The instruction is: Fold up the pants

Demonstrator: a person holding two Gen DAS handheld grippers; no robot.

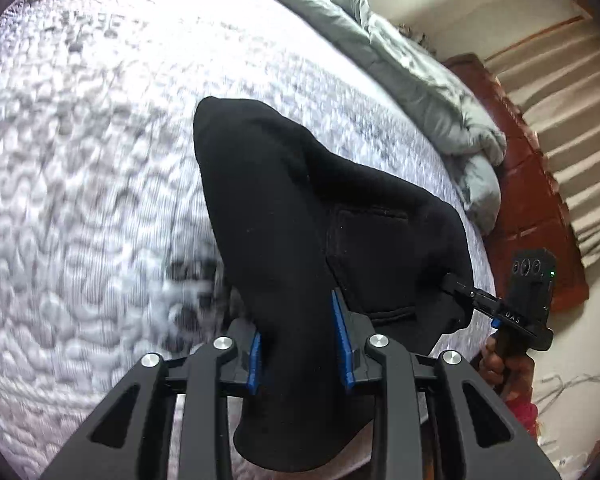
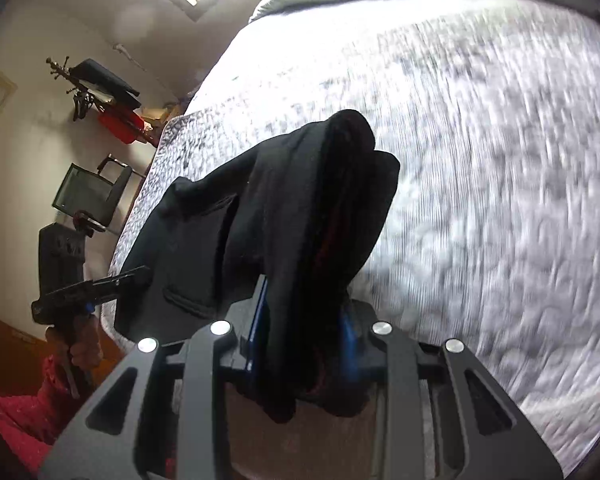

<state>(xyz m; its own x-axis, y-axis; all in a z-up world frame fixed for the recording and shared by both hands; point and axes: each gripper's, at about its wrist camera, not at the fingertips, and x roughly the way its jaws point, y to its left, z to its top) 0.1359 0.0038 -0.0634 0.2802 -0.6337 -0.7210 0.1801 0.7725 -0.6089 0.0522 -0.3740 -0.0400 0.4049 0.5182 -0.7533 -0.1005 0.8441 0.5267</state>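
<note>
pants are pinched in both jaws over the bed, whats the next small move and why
Probably carry both grippers forward together across the mattress. The left gripper and the right gripper each clamp a bunched edge of the black pants, which hang between them, so the held end can be laid over the rest as a fold.

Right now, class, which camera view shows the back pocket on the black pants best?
The left wrist view: the pocket on the black pants faces the lens, its outline visible. In the right wrist view the pocket appears foreshortened, turned sideways on the hanging cloth.
</note>
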